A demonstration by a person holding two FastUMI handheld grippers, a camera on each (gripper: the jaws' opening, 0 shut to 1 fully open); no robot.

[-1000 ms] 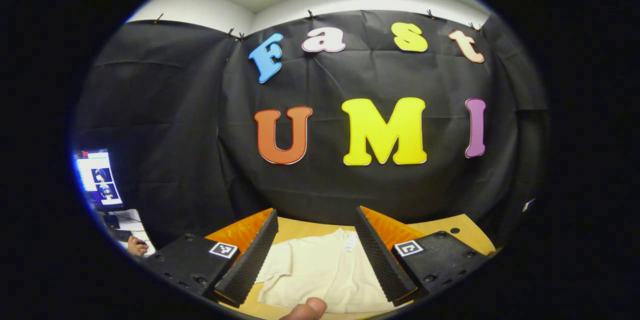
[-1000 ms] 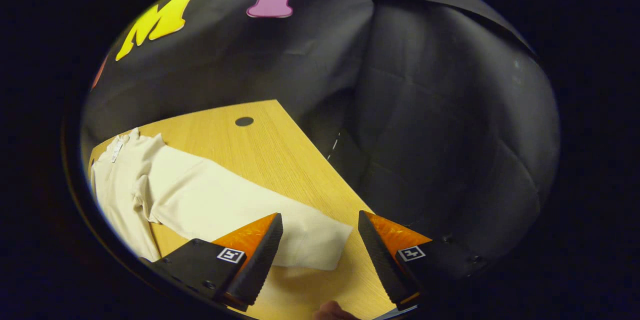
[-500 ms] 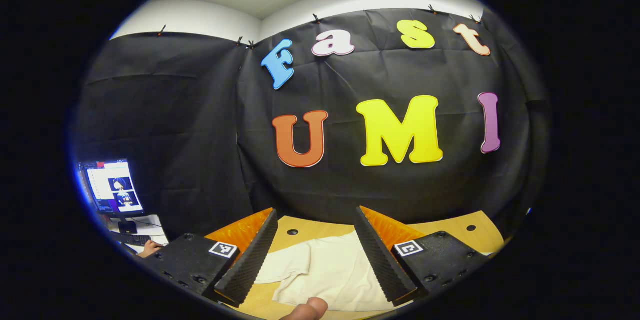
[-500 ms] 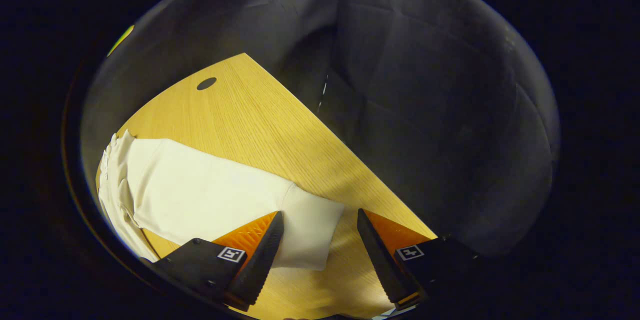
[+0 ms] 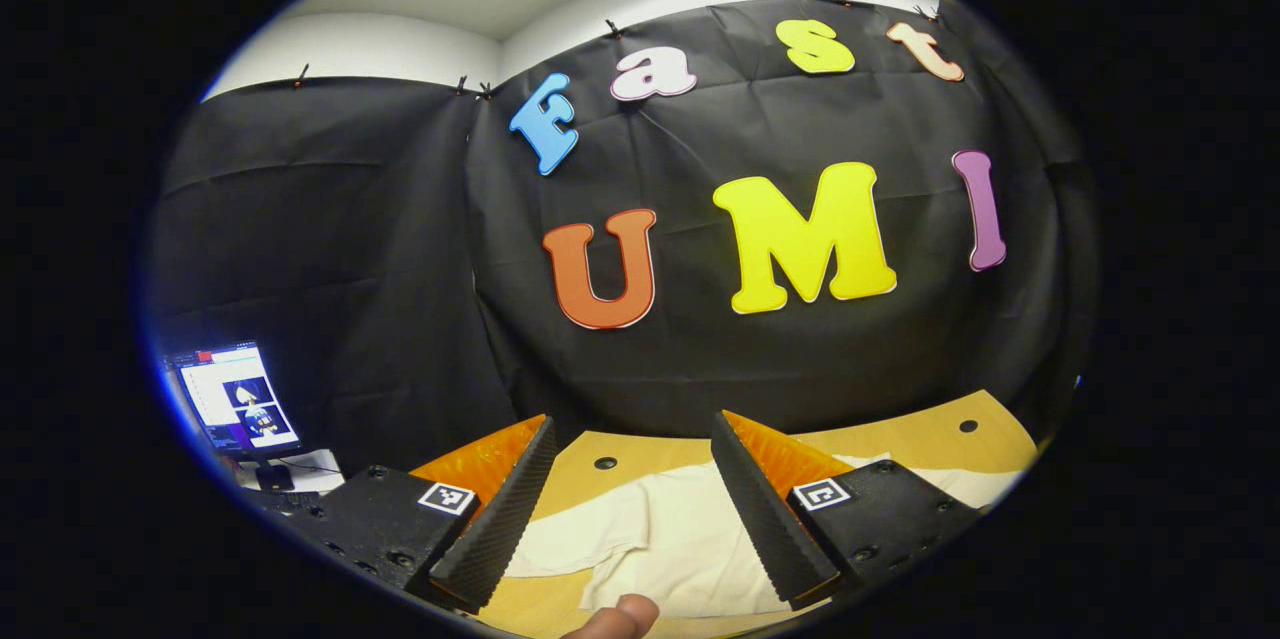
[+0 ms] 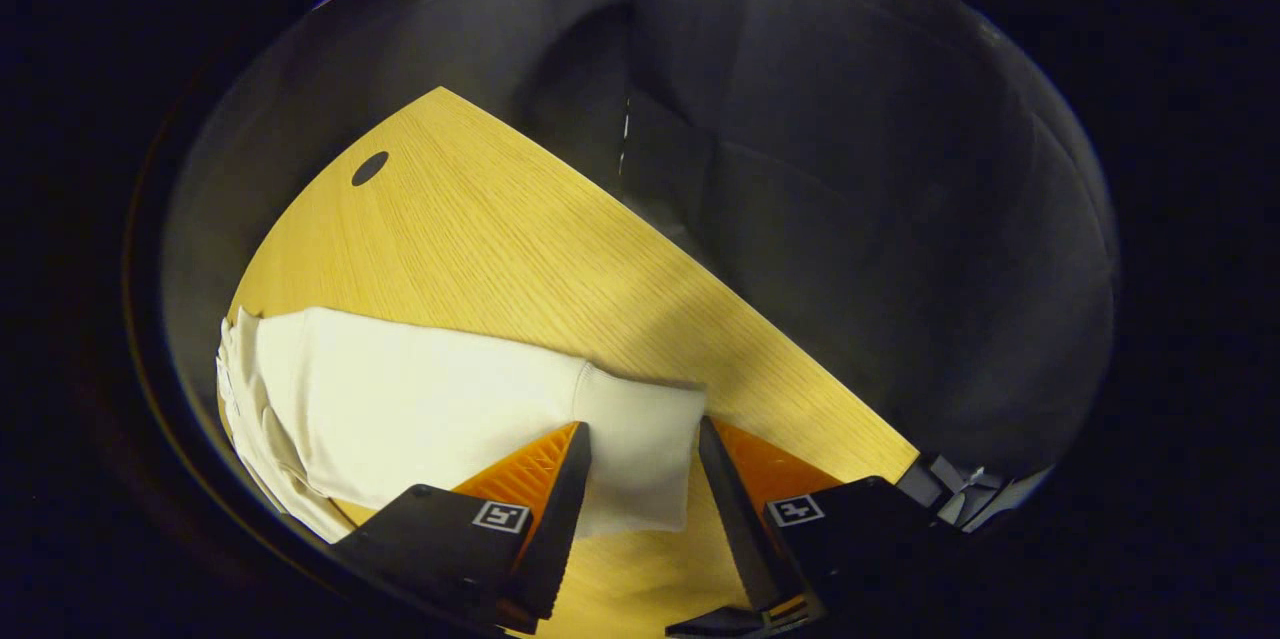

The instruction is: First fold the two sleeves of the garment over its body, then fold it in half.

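A cream long-sleeved garment (image 5: 650, 539) lies on the wooden table (image 5: 900, 439). My left gripper (image 5: 633, 419) hovers above the garment's body, open, with nothing between its fingers. In the right gripper view one sleeve (image 6: 420, 399) stretches flat across the table (image 6: 480, 229), its cuff (image 6: 640, 459) toward me. My right gripper (image 6: 644, 425) is low over that cuff, with one finger on each side of it. The gap is narrowed but still open, and the cuff still lies flat.
The table's right edge (image 6: 760, 309) runs close to the cuff, with the booth's black cloth beyond it. Small round holes (image 5: 604, 463) mark the tabletop. A monitor (image 5: 235, 399) stands at far left. A person's fingertip (image 5: 620, 614) shows at the bottom.
My right gripper has come down and forward onto the sleeve's cuff, and its fingers have drawn closer together. The left gripper has drifted left over the garment, still open.
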